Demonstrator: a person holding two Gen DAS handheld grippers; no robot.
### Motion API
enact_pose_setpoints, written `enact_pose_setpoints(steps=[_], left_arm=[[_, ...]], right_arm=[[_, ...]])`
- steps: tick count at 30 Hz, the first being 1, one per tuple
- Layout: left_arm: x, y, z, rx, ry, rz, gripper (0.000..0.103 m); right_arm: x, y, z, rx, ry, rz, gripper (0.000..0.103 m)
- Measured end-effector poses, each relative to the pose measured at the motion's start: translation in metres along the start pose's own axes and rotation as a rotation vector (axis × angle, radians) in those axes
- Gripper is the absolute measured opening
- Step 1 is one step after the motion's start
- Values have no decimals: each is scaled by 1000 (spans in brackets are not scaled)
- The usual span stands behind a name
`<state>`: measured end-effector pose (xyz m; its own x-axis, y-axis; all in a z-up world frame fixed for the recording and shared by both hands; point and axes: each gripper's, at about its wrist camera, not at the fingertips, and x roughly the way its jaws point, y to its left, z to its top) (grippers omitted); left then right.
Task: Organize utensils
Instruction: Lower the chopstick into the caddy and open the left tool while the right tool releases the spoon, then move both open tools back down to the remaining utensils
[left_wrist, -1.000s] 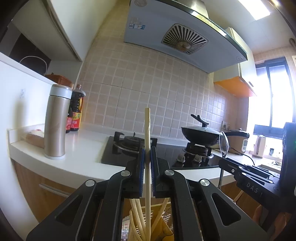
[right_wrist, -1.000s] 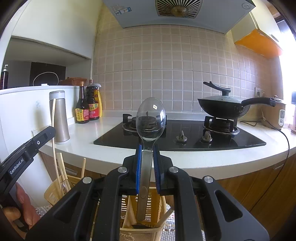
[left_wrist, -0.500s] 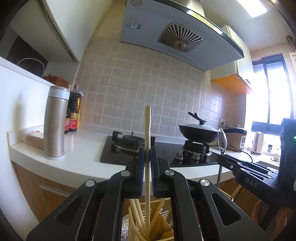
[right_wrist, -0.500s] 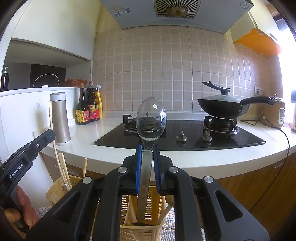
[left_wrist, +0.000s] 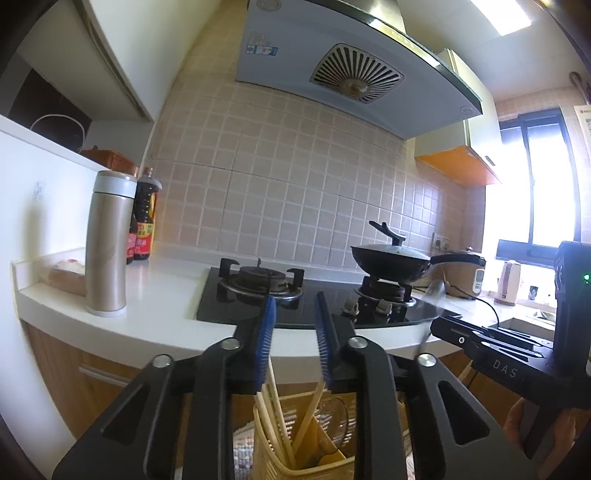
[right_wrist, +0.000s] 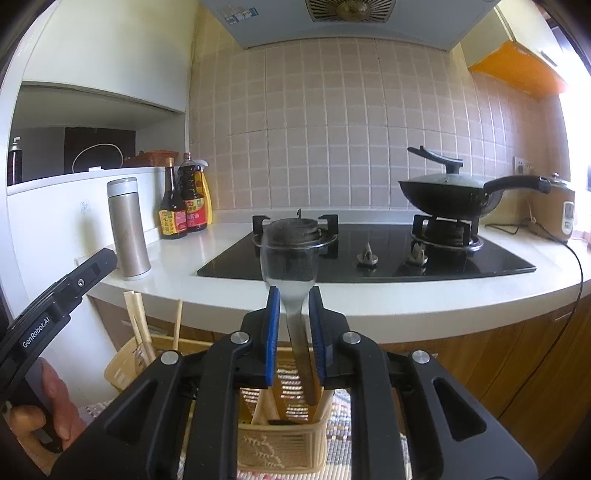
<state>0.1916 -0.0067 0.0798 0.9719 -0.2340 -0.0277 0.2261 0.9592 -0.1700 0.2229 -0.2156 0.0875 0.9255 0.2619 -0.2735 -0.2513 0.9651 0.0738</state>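
Observation:
My left gripper (left_wrist: 293, 334) is open and empty above a yellow plastic utensil basket (left_wrist: 295, 454) that holds several wooden chopsticks (left_wrist: 275, 413). My right gripper (right_wrist: 293, 325) is open, and a clear plastic spoon (right_wrist: 288, 258) stands blurred between its blue pads, handle down in a second yellow basket (right_wrist: 280, 443). The left basket with chopsticks (right_wrist: 138, 328) also shows at the left of the right wrist view. The right gripper (left_wrist: 491, 347) and the spoon (left_wrist: 434, 291) show at the right of the left wrist view.
A white counter (right_wrist: 369, 295) runs behind, with a black gas hob (right_wrist: 369, 254), a lidded black wok (right_wrist: 450, 195), a steel flask (right_wrist: 127, 229), sauce bottles (right_wrist: 184, 203) and a rice cooker (right_wrist: 563, 214). Wooden cabinet fronts (right_wrist: 517, 369) stand below it.
Both grippers have opened. The chopstick has dropped out of the left jaws into the basket. The spoon is slipping down between the right jaws into its basket.

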Motion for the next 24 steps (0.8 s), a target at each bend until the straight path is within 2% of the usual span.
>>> enact_pose_setpoints(steps=[1,3,7,10,12,15,18,21,24], left_arm=[[-2,0,1,-1,3,-6,25],[-6,-1,2,0,4,-12,37],[-20,-3,8,-1,11,-28,44],[-35,-3,13,-12,26,-39,48],[-44,-4,15,-17,51,-43,50],[-56,-5,16,-23,128,-41,50],[-61,-5,9,-43,247,-46,50],[-59,-1,-7,-91,393,-50,50],[-50,4,-35,-160,575,-71,50]], right_arm=[[-2,-1,0,3,1,0,14],[-8,-3,0,9,9,9,16],[-22,-5,2,23,26,31,22],[-38,-8,2,36,47,56,32],[-49,-10,2,49,59,70,44],[-65,-13,-1,61,95,84,46],[-75,-15,-6,76,170,88,46],[-80,-17,-16,104,272,128,46],[-79,-16,-32,127,383,169,46]])
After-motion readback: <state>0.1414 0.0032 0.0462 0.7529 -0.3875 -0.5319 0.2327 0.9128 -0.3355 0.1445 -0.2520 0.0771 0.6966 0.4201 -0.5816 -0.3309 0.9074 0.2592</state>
